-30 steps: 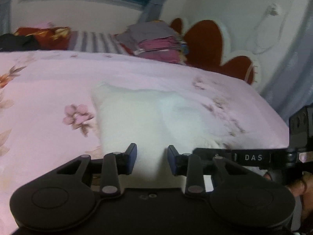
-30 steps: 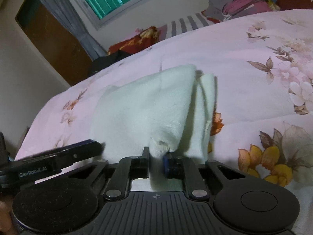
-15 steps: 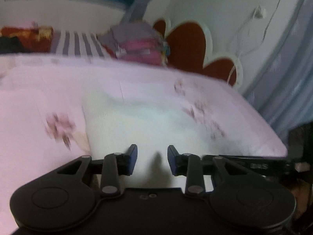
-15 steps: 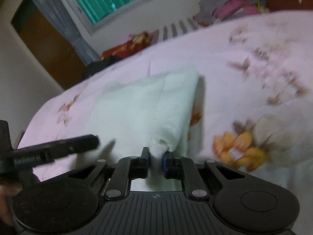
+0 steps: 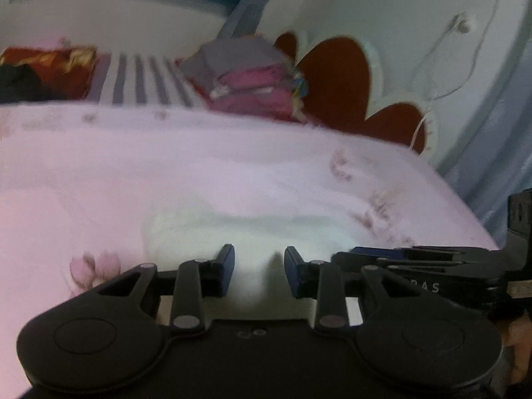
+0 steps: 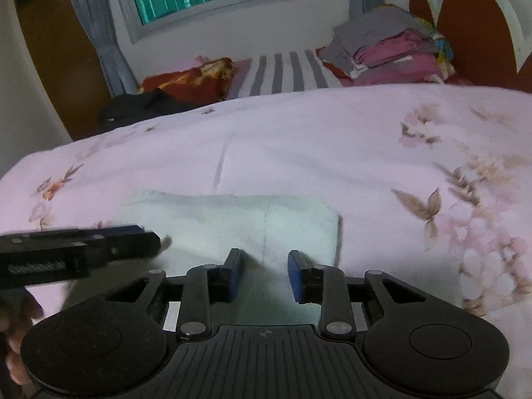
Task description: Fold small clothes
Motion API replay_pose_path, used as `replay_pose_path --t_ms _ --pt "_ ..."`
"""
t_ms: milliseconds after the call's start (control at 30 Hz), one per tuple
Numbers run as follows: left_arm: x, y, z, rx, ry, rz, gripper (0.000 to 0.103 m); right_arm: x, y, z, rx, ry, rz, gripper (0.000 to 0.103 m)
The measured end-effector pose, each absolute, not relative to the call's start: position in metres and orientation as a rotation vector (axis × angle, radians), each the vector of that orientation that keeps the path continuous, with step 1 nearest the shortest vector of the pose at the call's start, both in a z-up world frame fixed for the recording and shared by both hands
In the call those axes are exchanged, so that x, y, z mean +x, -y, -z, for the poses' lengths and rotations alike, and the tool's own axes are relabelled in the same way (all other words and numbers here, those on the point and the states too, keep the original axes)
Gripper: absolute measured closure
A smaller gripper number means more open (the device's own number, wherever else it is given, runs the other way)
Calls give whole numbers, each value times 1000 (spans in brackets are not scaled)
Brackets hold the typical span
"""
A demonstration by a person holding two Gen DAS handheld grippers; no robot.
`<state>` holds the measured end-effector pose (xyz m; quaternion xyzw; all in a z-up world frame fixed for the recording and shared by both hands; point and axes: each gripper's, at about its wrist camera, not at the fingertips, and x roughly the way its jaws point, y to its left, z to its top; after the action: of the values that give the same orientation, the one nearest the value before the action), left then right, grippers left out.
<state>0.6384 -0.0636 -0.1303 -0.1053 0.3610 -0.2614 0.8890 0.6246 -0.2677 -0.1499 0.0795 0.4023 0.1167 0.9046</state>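
- White garment: small, pale knit piece lying flat as a folded rectangle on the pink floral bedspread. The landmark for all entries below.
- Change: half a second ago a doubled flap of the garment stood up, pinched in the right claw. That flap is now laid down; a seam-like crease runs across the garment's upper layer.
- Right claw: fingers apart, empty, at the garment's near edge. It was clamped on cloth; it has let go.
- Left claw: fingers apart, holding nothing, also at the garment's near edge, beside the right claw. Spread unchanged from a second ago.
- Meaning for the task: this fold looks complete and released. Judged next need: either one further fold or smoothing, then setting the piece aside.
- Stack of folded clothes: grey and pink, well beyond the garment, against the red headboard.
- Striped pillow: beyond the garment, left of the stack.
- Note: left view is motion-blurred; garment edges uncertain there.
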Motion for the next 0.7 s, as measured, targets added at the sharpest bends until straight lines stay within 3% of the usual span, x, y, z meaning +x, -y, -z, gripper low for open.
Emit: replay_pose_path --t_ms 133,267,533,633,700 --pt "658 64 142 -196 -789 456 70 622 265 137 194 -736 -247 74" --pt "666 65 154 -210 -864 440 67 656 260 163 122 -832 -185 74" --pt "608 65 140 -106 -754 488 69 617 271 139 168 -773 -299 74" --pt "605 74 137 -81 -742 469 69 605 262 157 84 -800 -321 74" --pt "593 76 131 -45 -724 459 69 608 272 158 179 -821 -300 74"
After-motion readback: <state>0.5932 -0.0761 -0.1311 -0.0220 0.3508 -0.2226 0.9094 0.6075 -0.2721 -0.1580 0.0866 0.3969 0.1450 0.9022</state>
